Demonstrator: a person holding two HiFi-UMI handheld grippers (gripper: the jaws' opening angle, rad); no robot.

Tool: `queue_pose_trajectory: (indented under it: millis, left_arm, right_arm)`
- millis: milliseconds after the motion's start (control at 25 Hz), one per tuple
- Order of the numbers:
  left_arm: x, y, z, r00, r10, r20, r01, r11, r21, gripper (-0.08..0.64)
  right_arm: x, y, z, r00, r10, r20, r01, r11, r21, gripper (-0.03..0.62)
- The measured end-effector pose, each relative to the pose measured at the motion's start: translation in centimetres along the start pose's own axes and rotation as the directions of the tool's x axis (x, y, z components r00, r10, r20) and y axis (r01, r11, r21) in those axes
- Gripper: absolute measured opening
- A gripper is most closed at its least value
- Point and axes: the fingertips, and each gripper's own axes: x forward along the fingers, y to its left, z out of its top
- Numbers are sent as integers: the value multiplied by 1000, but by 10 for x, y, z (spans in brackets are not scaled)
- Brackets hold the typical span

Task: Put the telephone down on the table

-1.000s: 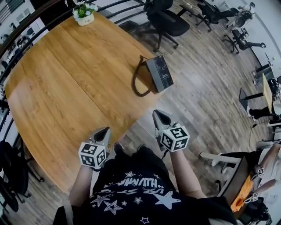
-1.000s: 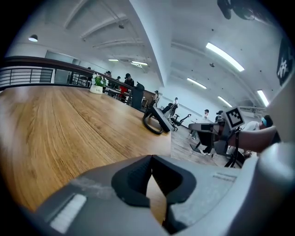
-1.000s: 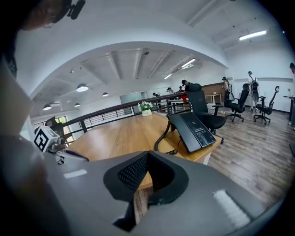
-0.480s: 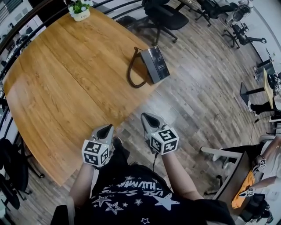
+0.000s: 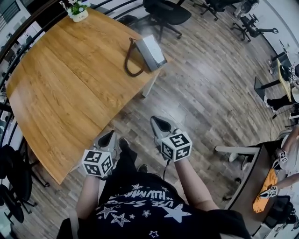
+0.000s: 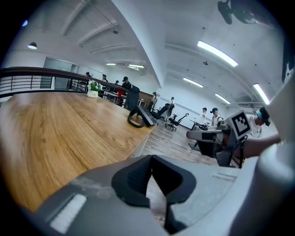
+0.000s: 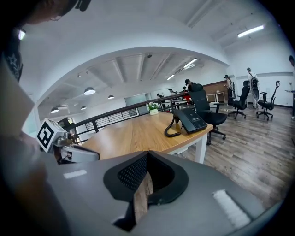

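Progress: the counter [image 5: 65, 88] carries the telephone [image 5: 152, 51], which sits flat at its far right corner, just inside the edge. Nothing is lifting or touching it. Judged from this, the put-down is done and nothing visible is left to do (apart from clearing off).

Both tools hang well short of the counter, over the floor [image 5: 205, 102] and close to the person's body. The left gripper [image 5: 107, 137] has its fingers [image 6: 136, 177] brought together at the tips with nothing between them. The right gripper [image 5: 160, 123] is likewise closed and empty, and only floorboards show through the slot below its tips.

Materials, large to small:
- Floor: grey-brown planks in a staggered pattern with a slight sheen.
- Counter: warm orange wood with long grain lines, a curved outline and pale legs. The top is glossy enough to catch ceiling glare.
- Telephone: a dark, hard plastic wedge with a sloped face. It reads pale in the head view (reflection, I judge).
- Gripper shells: smooth grey plastic, with black finger pads ribbed on the inner faces.
- Cord [image 5: 127, 65]: dark, looped on the wood just left of the telephone.
- Potted plant [image 5: 77, 10]: a small white pot at the far edge.
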Motion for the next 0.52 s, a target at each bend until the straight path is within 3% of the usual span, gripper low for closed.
queue_pose_trajectory:
  millis: [520]
  left_arm:
    - [-63, -52, 5, 997, -27, 74, 24, 999, 42, 3]
  right_arm:
    - [-74, 43, 8, 997, -13, 78, 14, 1000, -8, -2]
